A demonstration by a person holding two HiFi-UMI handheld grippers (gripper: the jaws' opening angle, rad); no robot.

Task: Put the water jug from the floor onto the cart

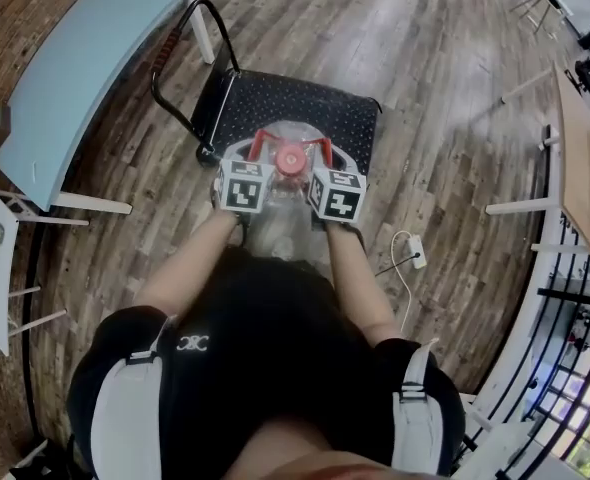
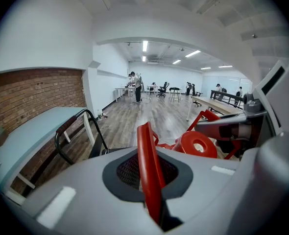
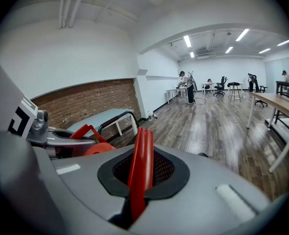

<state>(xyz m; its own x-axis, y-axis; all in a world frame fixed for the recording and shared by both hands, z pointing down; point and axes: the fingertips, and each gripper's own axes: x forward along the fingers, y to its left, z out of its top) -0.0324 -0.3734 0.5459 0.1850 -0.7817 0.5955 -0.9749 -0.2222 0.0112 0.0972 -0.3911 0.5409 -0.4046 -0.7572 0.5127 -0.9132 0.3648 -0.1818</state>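
Note:
A clear water jug [image 1: 278,230] with a red cap [image 1: 291,158] hangs in front of the person, over the near edge of the black cart deck [image 1: 285,103]. Both grippers hold its red handle. My left gripper [image 1: 256,154] is shut on the left arm of the handle [image 2: 148,165]. My right gripper [image 1: 326,160] is shut on the right arm of the handle [image 3: 139,165]. The red cap [image 2: 198,143] shows to the right in the left gripper view, and the cap [image 3: 96,149] shows to the left in the right gripper view. Whether the jug rests on anything I cannot tell.
The cart's black push handle [image 1: 180,53] rises at its far left. A light blue table [image 1: 75,68] stands left against the brick wall. A wooden table [image 1: 580,163] is at the right, and a white power strip [image 1: 416,253] with its cable lies on the floor.

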